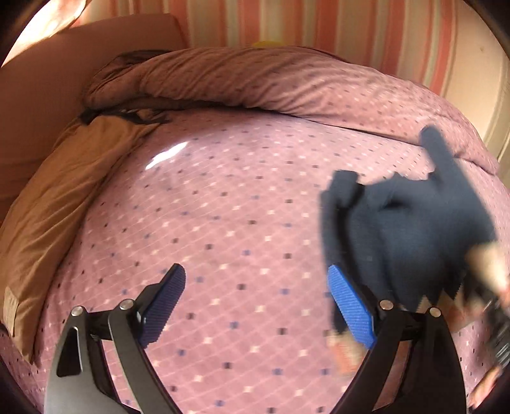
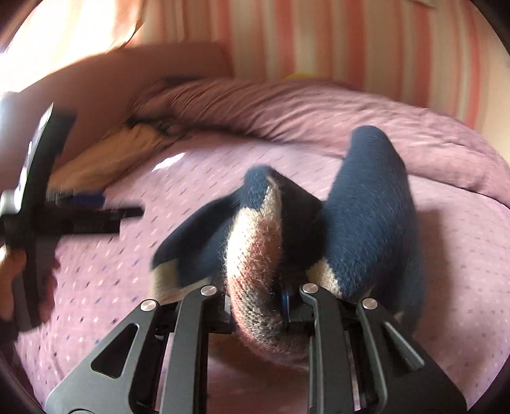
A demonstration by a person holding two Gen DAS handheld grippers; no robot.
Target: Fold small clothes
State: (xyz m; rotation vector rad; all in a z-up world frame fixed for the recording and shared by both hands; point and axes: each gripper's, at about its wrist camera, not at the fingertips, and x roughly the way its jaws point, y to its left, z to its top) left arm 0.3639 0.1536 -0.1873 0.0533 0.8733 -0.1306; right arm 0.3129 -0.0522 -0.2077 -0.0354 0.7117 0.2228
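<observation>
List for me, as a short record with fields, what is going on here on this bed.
Setting: bed with pink diamond-pattern bedspread
Garment: navy knitted piece with cream and pink patches, bunched up
Right gripper: shut on the garment
Left gripper: open, nothing between its blue pads
Also there: tan pillow, striped wall
Folding: not yet done

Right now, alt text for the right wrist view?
The right gripper has its jaws shut on a navy, cream and pink knit garment, bunched up above a pink patterned bedspread. At far left the left gripper, blurred, is held in a hand. A striped wall lies behind.
</observation>
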